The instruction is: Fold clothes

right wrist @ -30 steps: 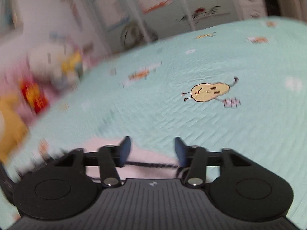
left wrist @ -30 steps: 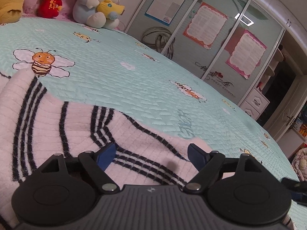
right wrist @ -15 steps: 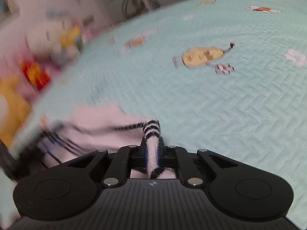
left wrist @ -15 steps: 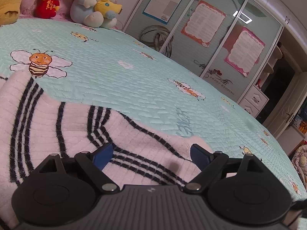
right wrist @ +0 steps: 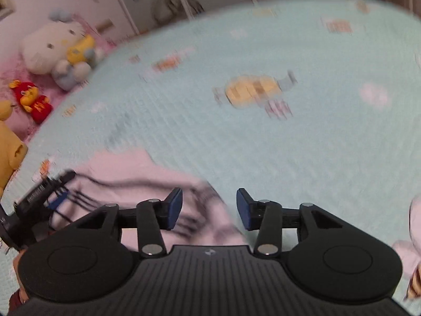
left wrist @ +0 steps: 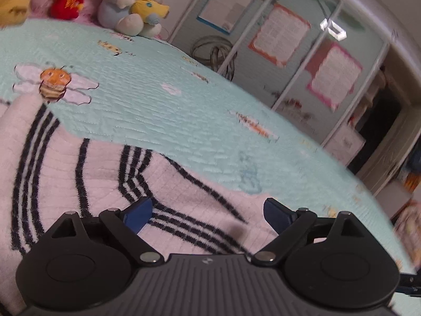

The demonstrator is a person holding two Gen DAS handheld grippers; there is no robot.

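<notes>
**Mei:** Between the two blue pads of the right gripper (right wrist: 209, 208) I see now only a gap. Half a second ago these pads were pressed together on a striped fold of the sweater (right wrist: 147, 173); now they stand spread, and the pink cloth with dark stripes lies under them on the bed cover (right wrist: 302, 142).

**Tomas:** So the fold was let go. And the left gripper (left wrist: 208, 210)?

**Mei:** It is spread wide, as it was one second ago, and it holds nothing. It hovers low over the near part of the sweater (left wrist: 92, 163), which lies on the bed cover (left wrist: 163, 110) and reaches to the left and toward the printed bee (left wrist: 54, 83).

**Tomas:** What does this mean for the folding?

**Mei:** I think one fold is just laid down, and both grippers are free for the next grasp. The right view is blurred, so I cannot tell how neat the fold lies.

**Tomas:** And farther out?

**Mei:** At the far left sit the plush toys (left wrist: 131, 5), well apart from the sweater. Behind the bed stand the wardrobe doors (left wrist: 279, 36) with posters.
</notes>
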